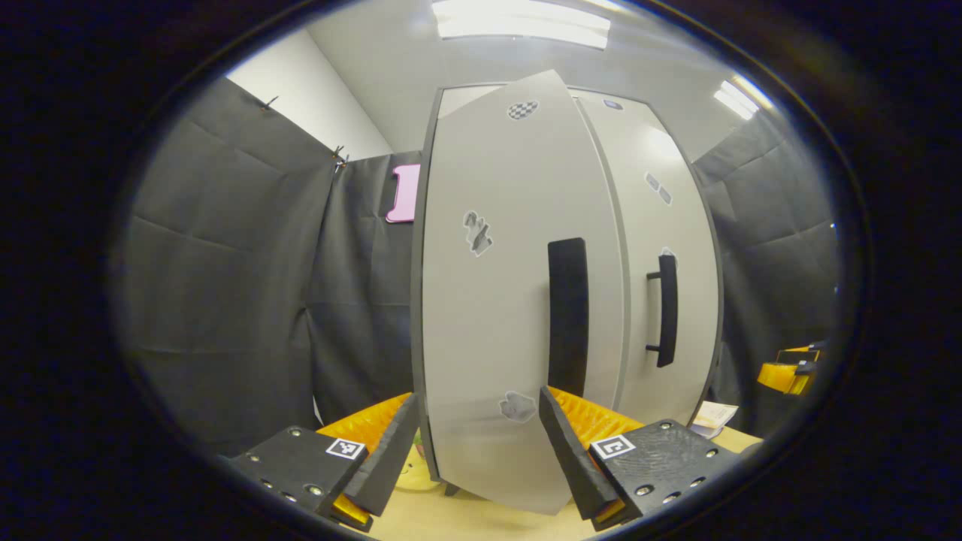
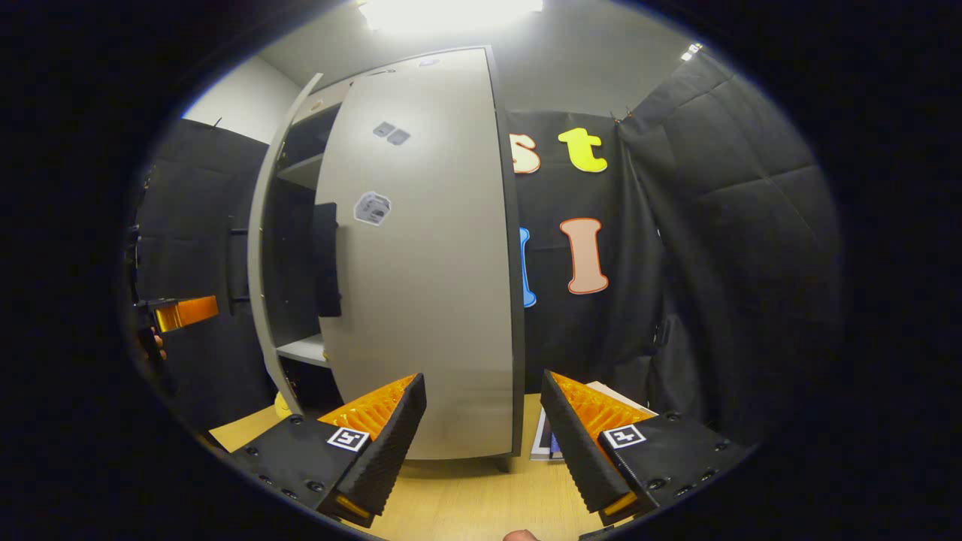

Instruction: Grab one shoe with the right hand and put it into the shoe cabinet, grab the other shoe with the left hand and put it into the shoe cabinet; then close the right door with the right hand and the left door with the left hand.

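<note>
L gripper [image 1: 479, 451] is spread wide, holding nothing, fingers either side of the lower edge of the pale grey left door [image 1: 496, 300] of the tall grey shoe cabinet [image 1: 639, 248], which stands on a light wooden tabletop [image 1: 481, 518]. That door carries a long black vertical handle [image 1: 567, 315] and a few small stickers; in the left gripper view it looks nearly closed but stands a bit proud of the right door [image 1: 661, 248], which sits flush w/ its own black bar handle [image 1: 665, 309]. In the right gripper view the left door [image 2: 263, 263] is clearly ajar, edge-on, w/ a dark gap showing white shelves [image 2: 304, 349] inside; shoes can't be made out in the gap, too dark. A small yellow object [image 2: 282, 406] sits low by the cabinet foot; can't tell what it is. R gripper [image 2: 481, 439] is also spread open, empty, held low in front of the right door's [image 2: 428, 263] outer side and the cabinet's right edge, apart from it. The L gripper [image 2: 176, 312] shows far off at the left of the right gripper view, w/ part of a hand [image 2: 154, 346] behind it; the R gripper [image 1: 789, 372] likewise shows at the far right of the left gripper view. A white booklet or paper [image 2: 552, 432] lies on the table just right of the cabinet base. Black cloth walls [image 2: 714, 248] surround the booth.
</note>
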